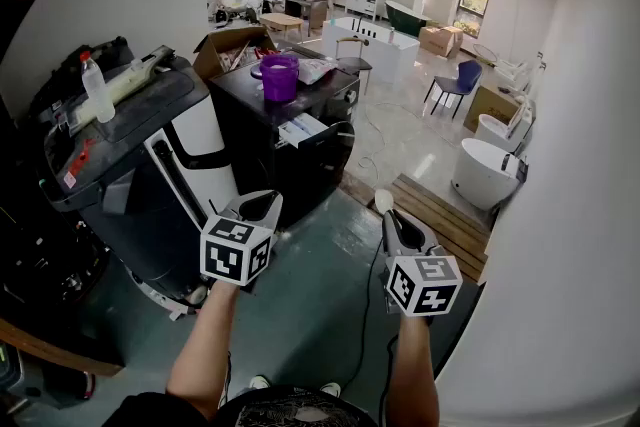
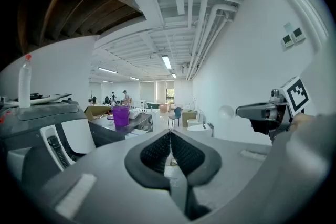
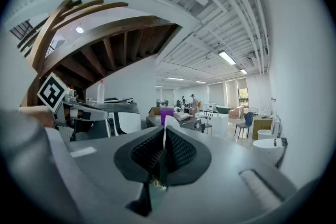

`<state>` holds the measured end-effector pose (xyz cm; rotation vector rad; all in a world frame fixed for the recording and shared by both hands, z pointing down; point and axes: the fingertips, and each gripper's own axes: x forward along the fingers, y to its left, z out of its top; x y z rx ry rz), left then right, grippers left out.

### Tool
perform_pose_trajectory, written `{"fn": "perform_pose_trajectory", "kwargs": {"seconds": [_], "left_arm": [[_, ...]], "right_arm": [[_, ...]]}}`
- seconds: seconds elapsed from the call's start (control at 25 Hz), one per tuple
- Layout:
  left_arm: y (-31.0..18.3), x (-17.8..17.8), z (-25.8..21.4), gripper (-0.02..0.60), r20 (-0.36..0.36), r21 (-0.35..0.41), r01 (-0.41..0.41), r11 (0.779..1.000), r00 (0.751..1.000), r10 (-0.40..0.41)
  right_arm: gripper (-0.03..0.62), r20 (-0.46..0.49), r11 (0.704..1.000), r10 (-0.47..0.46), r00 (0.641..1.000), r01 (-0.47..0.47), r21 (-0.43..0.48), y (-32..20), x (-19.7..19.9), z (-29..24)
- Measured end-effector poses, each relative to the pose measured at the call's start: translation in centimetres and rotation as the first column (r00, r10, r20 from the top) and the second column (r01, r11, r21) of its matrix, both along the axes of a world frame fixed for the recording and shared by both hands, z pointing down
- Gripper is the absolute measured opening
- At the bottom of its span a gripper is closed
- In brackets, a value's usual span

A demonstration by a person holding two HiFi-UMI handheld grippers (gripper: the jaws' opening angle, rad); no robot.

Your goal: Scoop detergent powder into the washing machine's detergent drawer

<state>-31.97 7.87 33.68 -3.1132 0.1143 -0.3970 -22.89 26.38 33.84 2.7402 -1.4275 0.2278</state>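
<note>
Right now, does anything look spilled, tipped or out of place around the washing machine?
Nothing stands out. The purple tub sits upright on the black washing machine, no spilled powder shows, and the right gripper holds the white scoop.

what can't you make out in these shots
Detergent drawer: not identifiable in any view; the dark cabinet is far and dim.
Purple tub contents: too small, head view.
White scoop in the right claw: edge-on, so powder in it can't be judged.

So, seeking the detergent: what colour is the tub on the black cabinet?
Purple round plastic tub; clearest in head view.
</note>
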Motion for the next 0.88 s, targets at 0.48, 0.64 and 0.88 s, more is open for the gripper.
{"fn": "perform_pose_trajectory", "kwargs": {"seconds": [0.48, 0.64, 0.88], "left_arm": [[3.8, 2.8, 0.5, 0.001, 0.029, 0.018, -0.009, 1.0, 1.0, 0.008], [5.0, 3.8, 0.9, 0.002, 0.039, 0.021, -0.005, 1.0, 0.999, 0.004], [6.8, 5.0, 0.8, 0.001, 0.041, 0.033, 0.001, 0.999, 0.999, -0.003]], "right_arm": [[0.035, 0.017, 0.998, -0.03, 0.999, 0.029, 0.049, 2.5, 2.0, 0.0], [0.034, 0.015, 0.997, -0.047, 0.999, 0.046, 0.057, 3.3, 2.7, 0.2], [0.034, 0.007, 0.995, -0.067, 0.998, 0.067, 0.076, 4.8, 3.9, 0.2]]}}
